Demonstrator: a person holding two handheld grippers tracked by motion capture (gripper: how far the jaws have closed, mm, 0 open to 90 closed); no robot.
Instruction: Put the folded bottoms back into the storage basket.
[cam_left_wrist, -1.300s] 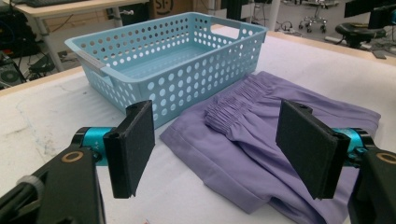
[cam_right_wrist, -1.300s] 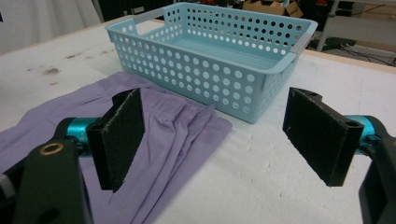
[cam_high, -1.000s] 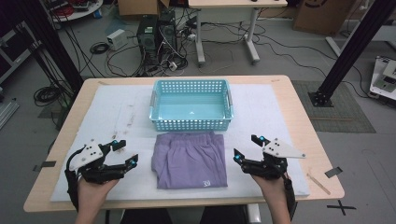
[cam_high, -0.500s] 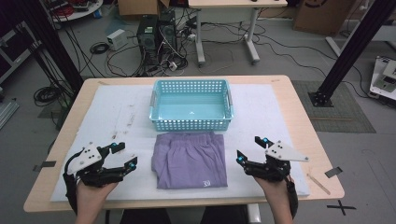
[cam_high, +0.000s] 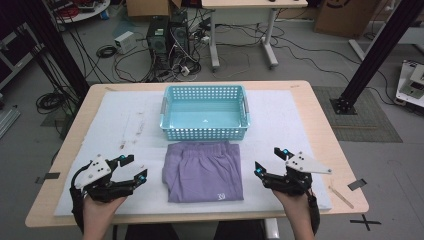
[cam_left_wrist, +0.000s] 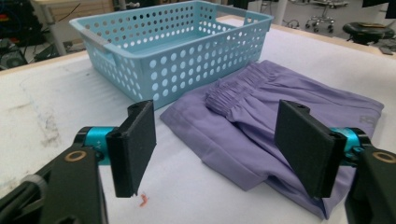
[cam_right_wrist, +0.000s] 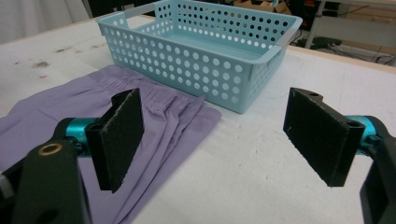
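Observation:
Folded purple shorts (cam_high: 204, 171) lie flat on the white mat, just in front of an empty light-blue perforated basket (cam_high: 205, 112). My left gripper (cam_high: 134, 168) hovers open to the left of the shorts, its jaws wide apart with nothing between them. In the left gripper view the shorts (cam_left_wrist: 261, 121) and basket (cam_left_wrist: 173, 46) lie ahead of the gripper (cam_left_wrist: 224, 144). My right gripper (cam_high: 270, 161) stands open to the right of the shorts, also holding nothing. The right gripper view shows the gripper (cam_right_wrist: 224, 135), the shorts (cam_right_wrist: 154, 116) at left and the basket (cam_right_wrist: 205, 46) beyond.
A white mat (cam_high: 125, 125) covers most of the wooden table (cam_high: 325, 135). Small dark stains (cam_high: 132, 132) mark the mat at left. A wooden stick (cam_high: 341, 196) and black tape lie near the table's right front corner. Computers, cables and a desk stand on the floor behind.
Both grippers have drawn slightly back toward the table's front edge, still open. The shorts and basket have not moved.

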